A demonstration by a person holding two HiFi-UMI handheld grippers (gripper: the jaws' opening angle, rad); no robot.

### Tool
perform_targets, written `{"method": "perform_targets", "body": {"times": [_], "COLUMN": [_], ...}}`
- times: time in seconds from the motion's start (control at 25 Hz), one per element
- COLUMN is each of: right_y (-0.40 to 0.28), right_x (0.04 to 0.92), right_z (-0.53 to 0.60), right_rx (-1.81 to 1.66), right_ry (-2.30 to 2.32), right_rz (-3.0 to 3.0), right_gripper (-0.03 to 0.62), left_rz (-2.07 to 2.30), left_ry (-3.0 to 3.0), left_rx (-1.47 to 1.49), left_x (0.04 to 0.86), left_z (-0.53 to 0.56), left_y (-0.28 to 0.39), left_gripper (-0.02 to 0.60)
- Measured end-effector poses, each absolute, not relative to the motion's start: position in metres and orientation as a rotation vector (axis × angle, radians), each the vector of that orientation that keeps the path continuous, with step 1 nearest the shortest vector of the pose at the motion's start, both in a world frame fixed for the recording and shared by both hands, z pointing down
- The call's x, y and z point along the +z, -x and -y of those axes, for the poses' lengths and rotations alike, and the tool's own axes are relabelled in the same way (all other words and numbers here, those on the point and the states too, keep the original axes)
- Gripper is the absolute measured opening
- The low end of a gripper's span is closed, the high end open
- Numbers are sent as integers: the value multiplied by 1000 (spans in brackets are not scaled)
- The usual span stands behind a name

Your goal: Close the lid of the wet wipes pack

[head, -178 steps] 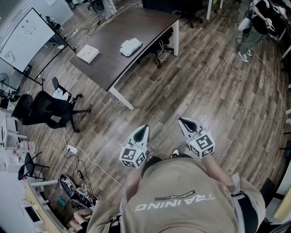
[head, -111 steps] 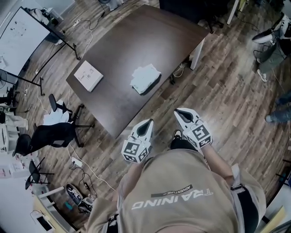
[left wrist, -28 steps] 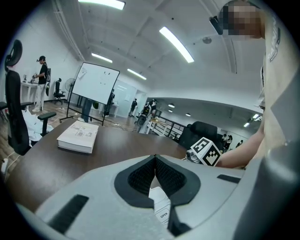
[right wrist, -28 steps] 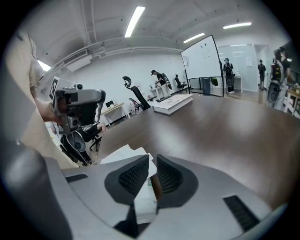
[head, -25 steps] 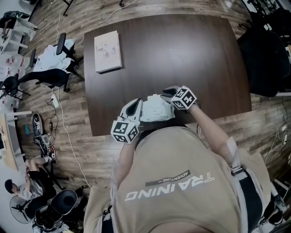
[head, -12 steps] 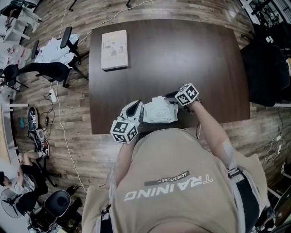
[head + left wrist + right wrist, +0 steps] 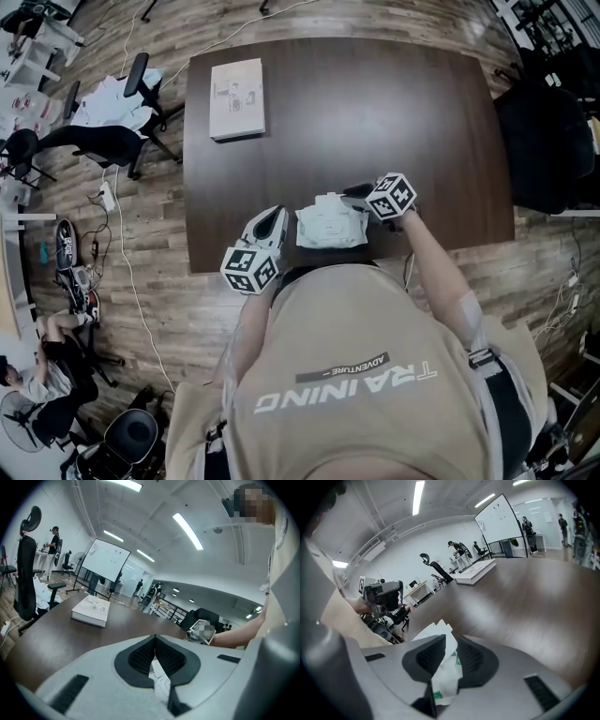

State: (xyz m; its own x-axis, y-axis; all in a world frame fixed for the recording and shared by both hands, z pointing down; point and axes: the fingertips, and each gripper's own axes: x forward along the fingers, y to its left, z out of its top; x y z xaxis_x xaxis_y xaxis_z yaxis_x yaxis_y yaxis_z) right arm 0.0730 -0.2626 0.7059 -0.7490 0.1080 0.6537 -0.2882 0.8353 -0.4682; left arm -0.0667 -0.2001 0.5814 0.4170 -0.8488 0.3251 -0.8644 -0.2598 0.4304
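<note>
- Office, seen from overhead: a dark brown table (image 7: 375,103) stands on plank flooring, with a white book (image 7: 236,98) near its far left corner and office chairs (image 7: 98,145) off to the left
- On the table's near edge, right in front of the person in a tan shirt (image 7: 366,375), lies the white wet wipes pack (image 7: 330,223), flanked by 2 hand-held grippers
- From the head view, the left gripper (image 7: 275,217) meets the pack's left end, while the right gripper (image 7: 354,190) reaches its far right corner; whether the lid is up or down cannot be made out from here
- Left gripper view: the left gripper (image 7: 154,641) has its dark ribbed pads drawn almost together, tips meeting, with a strip of the pack's white wrapper (image 7: 159,679) pinched in the slit between them
- Beyond those jaws, the book (image 7: 91,611) lies on the tabletop, a whiteboard (image 7: 108,564) stands behind it, and the right gripper's cube shows at the right, blurred
- Right gripper view: the right gripper (image 7: 451,641) is clamped on the pack (image 7: 443,667), its crumpled white wrapper with green print filling the narrow gap and sticking out past the tips
- Across the pack, the left gripper (image 7: 384,597) is visible at the left, with the book (image 7: 476,571) and whiteboard (image 7: 501,520) farther back
</note>
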Motion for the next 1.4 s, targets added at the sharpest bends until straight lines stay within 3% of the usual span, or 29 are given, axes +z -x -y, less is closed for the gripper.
{"method": "perform_targets", "body": {"times": [0.44,1.4], "right_y": [-79,-82], "right_x": [682,681], "right_z": [227,172], "right_rx": [595,745], "right_ry": [-189,-189], "right_rz": [2376,2370], "right_gripper": [78,78], "left_rz": [1344,1217], "left_ry": [-2187,-2213], "left_rx": [36,62], "left_x": [573,582], "left_z": [191,188], "left_y": [47,25], "left_gripper": [9,9]}}
